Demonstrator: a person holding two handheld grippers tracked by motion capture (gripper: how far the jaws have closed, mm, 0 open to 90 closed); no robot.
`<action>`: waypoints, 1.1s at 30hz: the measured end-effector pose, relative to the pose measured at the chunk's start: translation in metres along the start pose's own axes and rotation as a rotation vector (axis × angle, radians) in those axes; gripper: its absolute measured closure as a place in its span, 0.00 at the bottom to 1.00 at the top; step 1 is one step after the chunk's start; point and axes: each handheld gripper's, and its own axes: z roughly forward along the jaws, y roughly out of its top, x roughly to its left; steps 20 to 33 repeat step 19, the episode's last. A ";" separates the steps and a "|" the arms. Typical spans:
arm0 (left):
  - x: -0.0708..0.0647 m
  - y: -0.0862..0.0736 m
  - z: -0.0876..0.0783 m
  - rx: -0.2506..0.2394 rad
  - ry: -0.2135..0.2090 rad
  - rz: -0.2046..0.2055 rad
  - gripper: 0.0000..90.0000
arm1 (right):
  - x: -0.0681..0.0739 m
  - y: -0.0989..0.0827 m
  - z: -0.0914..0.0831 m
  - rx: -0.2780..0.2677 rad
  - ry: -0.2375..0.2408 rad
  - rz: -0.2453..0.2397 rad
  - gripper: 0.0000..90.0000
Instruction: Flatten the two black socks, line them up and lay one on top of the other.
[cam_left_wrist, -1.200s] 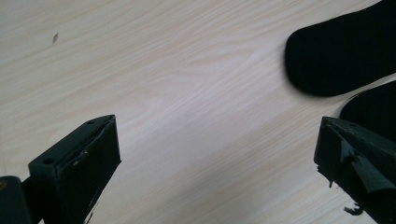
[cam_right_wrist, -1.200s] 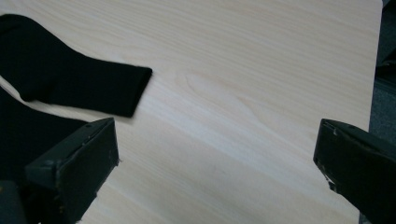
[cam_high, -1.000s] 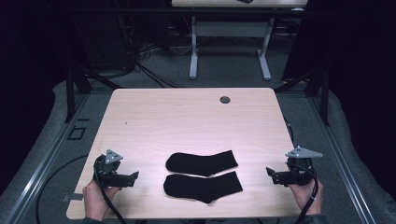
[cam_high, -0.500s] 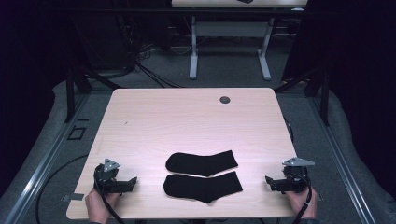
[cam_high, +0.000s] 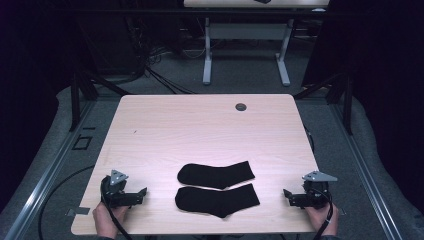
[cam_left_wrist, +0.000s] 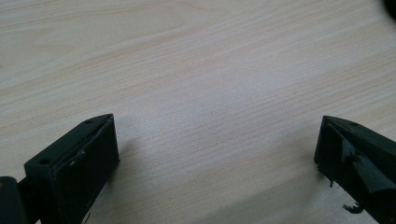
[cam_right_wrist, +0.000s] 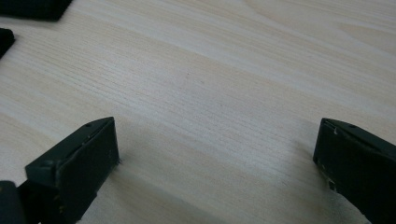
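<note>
Two black socks lie flat side by side near the table's front middle: the far sock (cam_high: 216, 174) and the near sock (cam_high: 218, 199). My left gripper (cam_high: 142, 194) rests at the front left corner, pointing right toward them, open and empty. My right gripper (cam_high: 287, 196) sits at the front right corner, pointing left, open too. In the left gripper view the jaws stand wide apart over bare wood (cam_left_wrist: 215, 116). In the right gripper view the wide jaws frame bare wood, with the edges of both socks (cam_right_wrist: 32, 8) at the top left.
The light wooden table (cam_high: 200, 130) has a round cable grommet (cam_high: 241, 106) near its far edge. Beyond it stands another table's white leg frame (cam_high: 245, 45) on a grey floor with cables. Metal rails run along both sides.
Both grippers have drawn back toward the table's front edge and come lower. The socks have not moved.
</note>
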 end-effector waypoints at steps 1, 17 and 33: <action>0.000 0.000 0.000 0.000 0.000 0.001 0.00 | 0.000 0.000 0.000 0.000 0.000 0.000 0.00; 0.000 0.002 0.002 0.000 -0.002 0.001 0.00 | 0.000 0.000 0.001 -0.006 -0.002 -0.003 0.00; 0.000 0.002 0.002 0.000 0.000 0.001 0.00 | 0.000 0.000 0.001 -0.007 -0.001 -0.002 0.00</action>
